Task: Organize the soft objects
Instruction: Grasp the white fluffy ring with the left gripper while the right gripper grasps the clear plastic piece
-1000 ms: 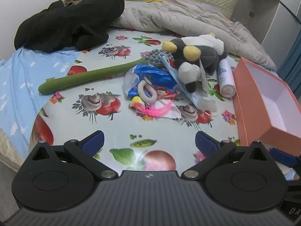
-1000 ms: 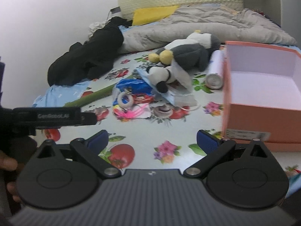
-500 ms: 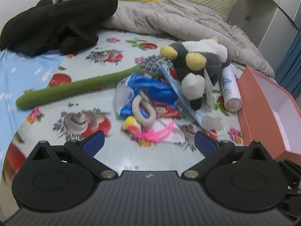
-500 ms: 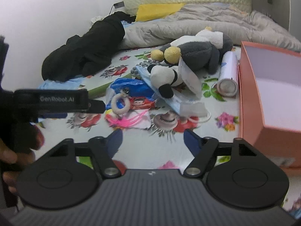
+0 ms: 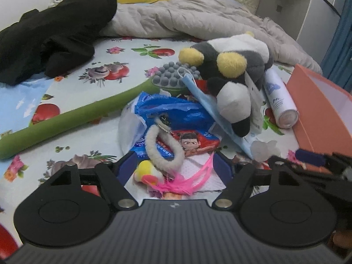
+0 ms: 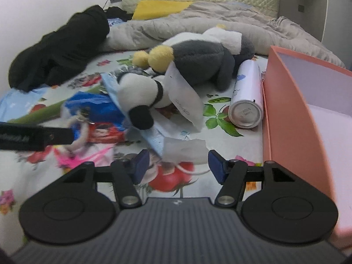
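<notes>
Both grippers now nearer pile, jaws closing, orange box (image 6: 292, 101) – interior bare.

left tongs (image 5: 173, 169) closing, nearer pile | right tongs (image 6: 176, 165) closing, nearer

Mostly cloth and plastic on a glossy printed sheet (image 5: 132, 50).
Fuzzy plush toy (image 5: 233, 70); woolly white ring (image 5: 164, 147); crinkly glossy blue bag (image 5: 173, 112); smooth metal-bottomed can (image 6: 246, 101); matt orange card box (image 6: 292, 114); quilted grey blanket (image 5: 187, 19); matt black cloth (image 5: 55, 28); matt black ribbed plastic gripper bodies, blue pads (image 6: 216, 168).
</notes>
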Demonstrator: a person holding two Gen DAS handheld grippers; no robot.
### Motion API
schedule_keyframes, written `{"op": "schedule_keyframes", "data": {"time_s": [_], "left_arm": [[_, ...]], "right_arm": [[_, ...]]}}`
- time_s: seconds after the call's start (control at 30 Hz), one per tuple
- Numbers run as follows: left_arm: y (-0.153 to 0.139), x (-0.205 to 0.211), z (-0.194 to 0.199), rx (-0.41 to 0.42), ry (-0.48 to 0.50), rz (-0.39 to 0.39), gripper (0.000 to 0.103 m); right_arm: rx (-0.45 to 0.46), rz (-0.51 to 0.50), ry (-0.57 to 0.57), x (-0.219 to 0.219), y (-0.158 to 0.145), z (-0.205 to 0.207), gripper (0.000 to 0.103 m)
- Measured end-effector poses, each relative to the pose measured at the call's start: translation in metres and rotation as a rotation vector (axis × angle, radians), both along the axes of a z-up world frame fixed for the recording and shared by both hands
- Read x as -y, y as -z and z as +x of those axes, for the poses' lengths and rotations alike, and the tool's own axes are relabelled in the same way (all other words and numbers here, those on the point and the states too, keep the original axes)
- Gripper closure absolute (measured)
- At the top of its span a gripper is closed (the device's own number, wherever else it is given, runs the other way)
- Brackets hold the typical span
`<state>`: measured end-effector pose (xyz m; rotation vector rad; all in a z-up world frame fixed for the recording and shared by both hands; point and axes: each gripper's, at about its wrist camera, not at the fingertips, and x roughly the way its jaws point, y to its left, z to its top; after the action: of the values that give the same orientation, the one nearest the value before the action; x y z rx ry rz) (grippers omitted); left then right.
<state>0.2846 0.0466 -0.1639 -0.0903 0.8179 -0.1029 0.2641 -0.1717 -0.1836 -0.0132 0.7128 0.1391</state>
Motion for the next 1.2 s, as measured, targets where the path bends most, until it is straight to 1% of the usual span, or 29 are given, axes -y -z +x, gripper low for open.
{"op": "schedule_keyframes", "data": {"time_s": [0.17,0.23,0.3,0.33,0.37,0.4,0.47,0.5,0.53,0.57,0.6,0.63,0.67,0.7,0.73,0.77,0.87,0.9,0.97,1.0,1.07,1.17,1.2], "left_arm": [[0.021,-0.001,0.013,-0.014,-0.012,0.015,0.029],[0.026,-0.002,0.016,-0.007,-0.017,0.019,0.032],[0.031,-0.001,0.018,0.002,-0.011,0.026,0.035],[0.033,0.001,0.018,0.013,-0.008,0.039,0.037],[0.034,0.003,0.018,0.020,-0.005,0.056,0.041],[0.035,0.006,0.018,0.028,-0.008,0.078,0.045],[0.035,0.008,0.018,0.044,-0.006,0.095,0.054],[0.035,0.009,0.017,0.048,-0.006,0.099,0.056],[0.034,0.010,0.016,0.053,-0.006,0.105,0.062],[0.033,0.010,0.015,0.059,-0.004,0.107,0.067],[0.032,0.011,0.014,0.062,-0.003,0.104,0.070],[0.030,0.011,0.013,0.065,-0.005,0.098,0.075],[0.029,0.010,0.012,0.069,-0.008,0.090,0.079],[0.027,0.010,0.010,0.073,-0.010,0.082,0.081],[0.025,0.009,0.009,0.080,-0.015,0.074,0.086],[0.023,0.009,0.008,0.084,-0.019,0.065,0.090],[0.020,0.009,0.004,0.080,-0.027,0.024,0.091],[0.018,0.010,0.002,0.081,-0.029,0.019,0.091],[0.015,0.011,-0.004,0.089,-0.033,0.008,0.092],[0.013,0.011,-0.008,0.092,-0.037,0.000,0.092],[0.009,0.011,-0.015,0.091,-0.043,-0.024,0.092],[0.003,0.013,-0.029,0.092,-0.045,-0.043,0.092],[0.001,0.013,-0.033,0.094,-0.045,-0.047,0.092]], "right_arm": [[-0.018,-0.035,-0.007,-0.002,0.016,0.023,0.040],[-0.019,-0.046,-0.004,-0.001,0.022,0.030,0.032],[-0.029,-0.069,-0.007,0.000,0.030,0.038,0.032],[-0.041,-0.053,-0.008,0.003,0.033,0.040,0.032],[-0.039,-0.024,-0.011,0.005,0.034,0.041,0.032],[-0.035,-0.015,-0.015,0.006,0.034,0.041,0.033],[-0.023,-0.028,-0.027,0.004,0.035,0.042,0.033],[-0.023,-0.029,-0.028,0.003,0.034,0.042,0.035],[-0.025,-0.021,-0.033,0.003,0.034,0.042,0.039],[-0.027,-0.014,-0.037,0.003,0.034,0.042,0.040],[-0.028,-0.015,-0.040,0.002,0.033,0.041,0.042],[-0.028,-0.018,-0.042,0.002,0.032,0.041,0.043],[-0.027,-0.020,-0.043,0.001,0.031,0.041,0.045],[-0.026,-0.020,-0.044,0.001,0.030,0.040,0.048],[-0.022,-0.016,-0.044,0.001,0.028,0.039,0.049],[-0.017,-0.011,-0.047,0.002,0.026,0.038,0.053],[-0.010,0.000,-0.055,0.001,0.019,0.034,0.062],[-0.009,0.000,-0.059,0.000,0.017,0.032,0.066],[-0.010,0.007,-0.063,0.000,0.014,0.028,0.070],[-0.006,0.013,-0.064,0.001,0.011,0.025,0.075],[0.000,0.015,-0.065,0.002,0.007,0.019,0.076],[0.007,0.023,-0.065,0.004,-0.001,0.009,0.081],[0.007,0.026,-0.066,0.005,-0.003,0.006,0.088]]}}
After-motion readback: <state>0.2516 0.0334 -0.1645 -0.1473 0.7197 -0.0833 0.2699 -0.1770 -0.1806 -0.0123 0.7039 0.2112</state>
